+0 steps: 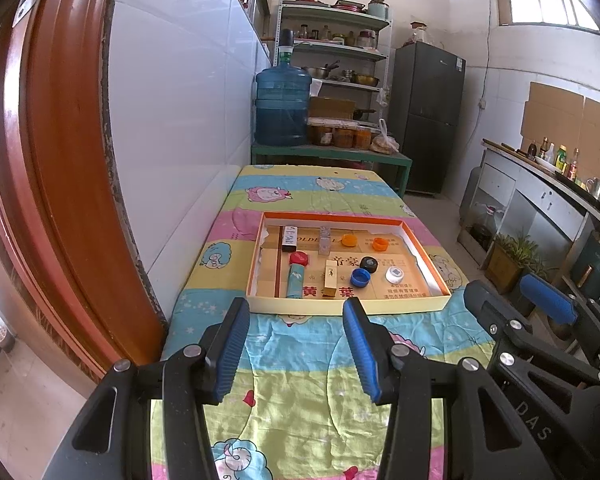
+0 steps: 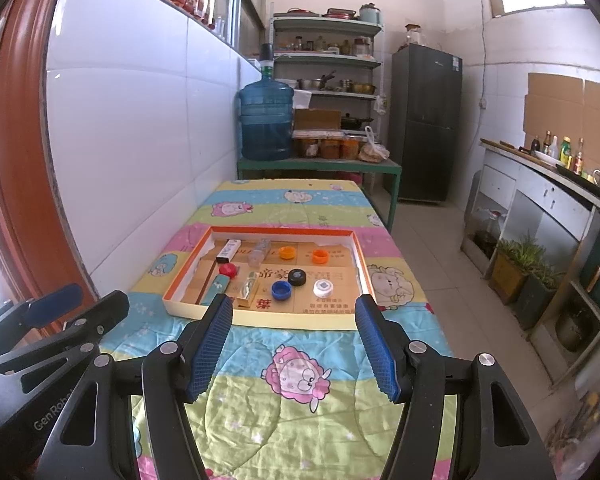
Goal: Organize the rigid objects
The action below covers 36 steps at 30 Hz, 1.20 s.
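A shallow cardboard tray lies on the table. In it are two orange caps, a red cap, a black cap, a blue cap, a white cap, a teal lighter, a gold lighter, a white and black lighter and a clear lighter. My left gripper is open and empty, just short of the tray's near edge. My right gripper is open and empty beside it.
The table wears a cartoon-print cloth. A white tiled wall runs along its left side. Behind stand a water jug, a shelf rack and a fridge. A counter runs along the right.
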### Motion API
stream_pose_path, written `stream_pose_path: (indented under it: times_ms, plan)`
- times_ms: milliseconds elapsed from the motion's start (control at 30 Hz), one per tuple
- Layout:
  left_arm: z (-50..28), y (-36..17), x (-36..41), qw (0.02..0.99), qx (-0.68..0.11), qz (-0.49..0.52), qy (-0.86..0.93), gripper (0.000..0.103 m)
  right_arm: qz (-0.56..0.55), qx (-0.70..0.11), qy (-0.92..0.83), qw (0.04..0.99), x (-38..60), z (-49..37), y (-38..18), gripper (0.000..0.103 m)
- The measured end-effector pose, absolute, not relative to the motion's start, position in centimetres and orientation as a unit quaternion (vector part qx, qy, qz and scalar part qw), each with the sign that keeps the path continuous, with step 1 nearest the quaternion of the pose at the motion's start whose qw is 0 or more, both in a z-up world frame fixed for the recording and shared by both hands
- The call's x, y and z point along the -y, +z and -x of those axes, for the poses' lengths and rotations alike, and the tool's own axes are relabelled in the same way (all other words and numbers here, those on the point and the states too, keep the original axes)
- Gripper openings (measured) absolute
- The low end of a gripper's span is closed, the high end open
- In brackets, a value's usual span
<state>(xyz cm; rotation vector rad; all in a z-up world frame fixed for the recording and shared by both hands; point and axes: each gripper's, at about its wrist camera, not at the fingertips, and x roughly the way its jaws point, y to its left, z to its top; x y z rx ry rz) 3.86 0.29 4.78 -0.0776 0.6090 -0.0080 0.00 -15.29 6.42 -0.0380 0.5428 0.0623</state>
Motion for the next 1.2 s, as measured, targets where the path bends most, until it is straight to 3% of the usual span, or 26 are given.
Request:
stream_pose_path:
  times_ms: [1200]
  plan:
    - [-4.12,4.45,-0.19,0.953,-0.302,0.036,-0.008,0.049,0.017,-0.271,0.035,0.962,15.03,-0.25,5.95,0.066]
